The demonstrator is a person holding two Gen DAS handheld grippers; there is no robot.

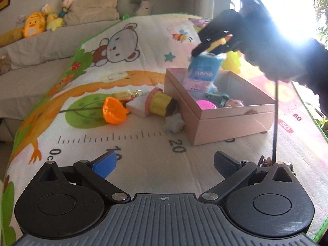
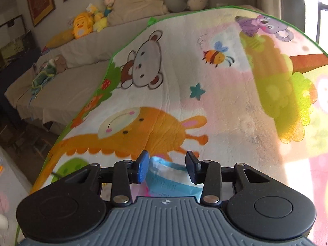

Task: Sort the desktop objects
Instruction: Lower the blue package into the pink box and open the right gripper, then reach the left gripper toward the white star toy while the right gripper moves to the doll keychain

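Observation:
In the left wrist view a pink cardboard box [image 1: 225, 127] sits on the play mat and holds a pink round toy [image 1: 206, 104], a teal piece [image 1: 217, 97] and other small items. My right gripper [image 1: 199, 43] hangs over the box's far side, shut on the top of a blue packet [image 1: 203, 71] whose lower end dips inside. In the right wrist view the same packet [image 2: 164, 176] fills the gap between the right gripper [image 2: 167, 164] pads. My left gripper [image 1: 165, 157] stands wide open and empty in front of the box. Left of the box lie an orange toy [image 1: 113, 110], a yellow cupcake toy [image 1: 160, 104], a white block [image 1: 137, 106] and a white star [image 1: 174, 125].
The cartoon play mat [image 1: 92, 143] with a printed ruler covers the surface. A sofa [image 1: 41, 47] with plush toys runs along the back left. A thin black cable [image 1: 275, 112] hangs down past the box's right corner. A dark-sleeved hand [image 1: 266, 41] holds the right gripper against window glare.

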